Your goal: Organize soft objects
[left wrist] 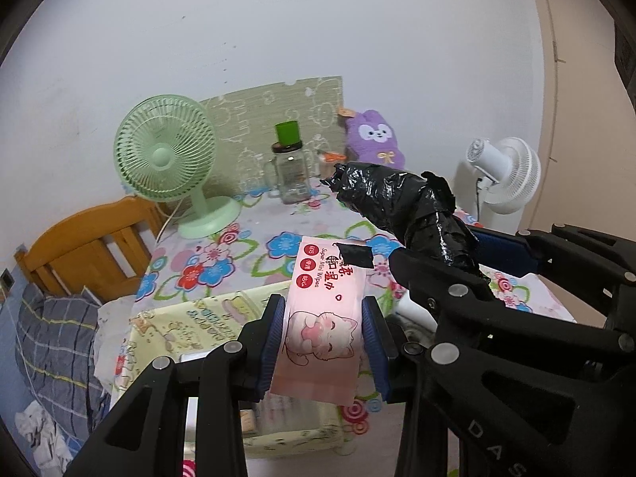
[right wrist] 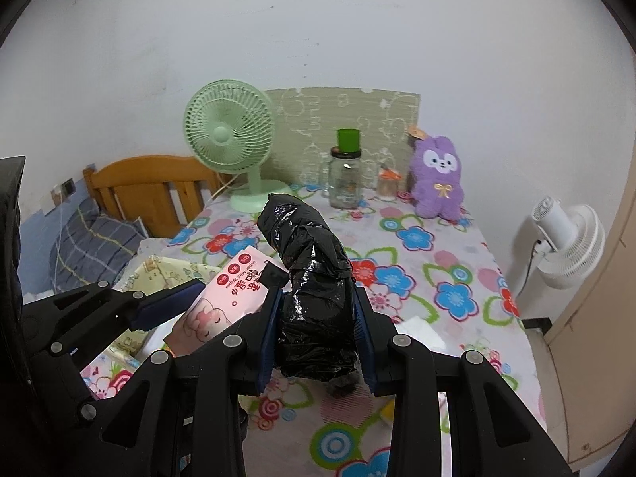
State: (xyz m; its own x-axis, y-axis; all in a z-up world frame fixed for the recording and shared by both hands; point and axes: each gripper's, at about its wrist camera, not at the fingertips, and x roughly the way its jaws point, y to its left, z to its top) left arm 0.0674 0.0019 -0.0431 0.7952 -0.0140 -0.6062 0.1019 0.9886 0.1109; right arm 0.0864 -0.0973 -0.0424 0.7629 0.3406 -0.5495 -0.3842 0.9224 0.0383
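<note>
My left gripper (left wrist: 322, 342) is shut on a pink pack of wet wipes (left wrist: 322, 318) with a cartoon cat, held above a yellow fabric storage box (left wrist: 190, 326). My right gripper (right wrist: 316, 330) is shut on a black plastic-bag roll (right wrist: 314, 278), held above the flowered tablecloth (right wrist: 437, 278). The roll (left wrist: 397, 198) and the right gripper's body also show in the left wrist view; the wipes pack (right wrist: 226, 294) shows in the right wrist view, just left of the roll. A purple plush rabbit (right wrist: 437, 183) sits at the table's back.
A green desk fan (right wrist: 230, 143) stands at the back left. A glass jar with a green cup on top (right wrist: 346, 175) and a smaller jar (right wrist: 387, 185) stand by a patterned board. A white fan (right wrist: 564, 238) is right of the table, a wooden bed frame (right wrist: 151, 187) to its left.
</note>
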